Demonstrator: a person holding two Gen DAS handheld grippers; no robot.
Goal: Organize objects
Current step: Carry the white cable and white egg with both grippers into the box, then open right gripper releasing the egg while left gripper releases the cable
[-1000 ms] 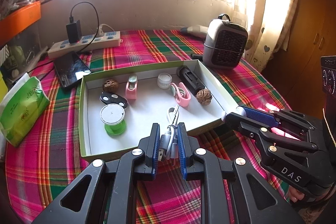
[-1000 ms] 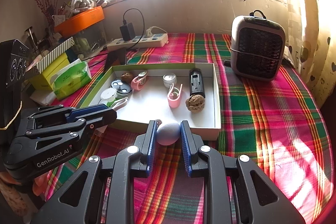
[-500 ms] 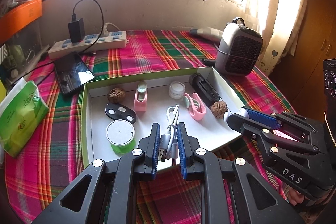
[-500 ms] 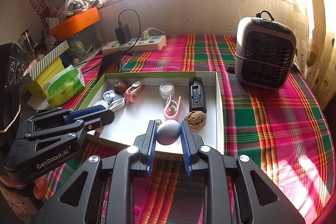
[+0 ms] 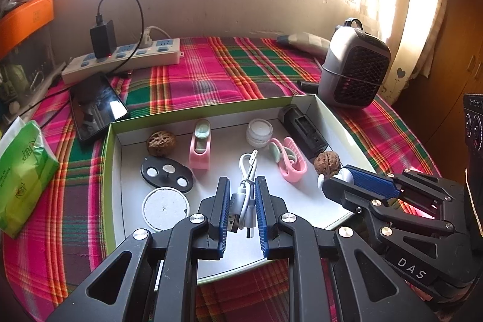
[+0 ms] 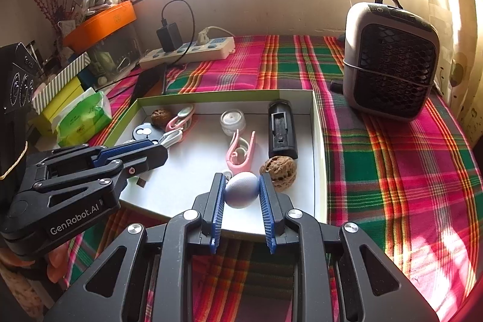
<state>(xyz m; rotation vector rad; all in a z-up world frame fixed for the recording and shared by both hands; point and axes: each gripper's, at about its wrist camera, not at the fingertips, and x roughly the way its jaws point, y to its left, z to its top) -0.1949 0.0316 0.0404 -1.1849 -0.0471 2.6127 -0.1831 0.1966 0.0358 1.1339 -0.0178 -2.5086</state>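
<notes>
The left gripper (image 5: 240, 202) is clamping a coiled white cable (image 5: 245, 195) above the near part of the box (image 5: 112, 171), while the right gripper (image 6: 241, 190) is squeezing a pale egg (image 6: 241, 189) over the box's near right corner. The cable is looking light and floppy, so its loose loops and plug ends are likely dangling and may catch on the rim; gripping the bundle across its middle, as here, is probably keeping it together. The egg is looking smooth, round and possibly fragile, apt to slip or roll once let go, so holding it across its widest part is seeming wisest. Inside the box, two walnuts (image 5: 327, 161), two pink clips (image 5: 288, 160), a small jar (image 5: 259, 132), a black case (image 5: 303, 132), a black oval piece (image 5: 166, 173) and a white-topped spool (image 5: 165, 208) are crowding the floor, leaving bare space mainly in the near middle. A walnut is sitting just beside the egg. Outside, a heater (image 6: 392, 62), power strip (image 5: 123, 59), phone (image 5: 96, 106) and tissue pack (image 5: 24, 174) are lying well apart from the grippers.
</notes>
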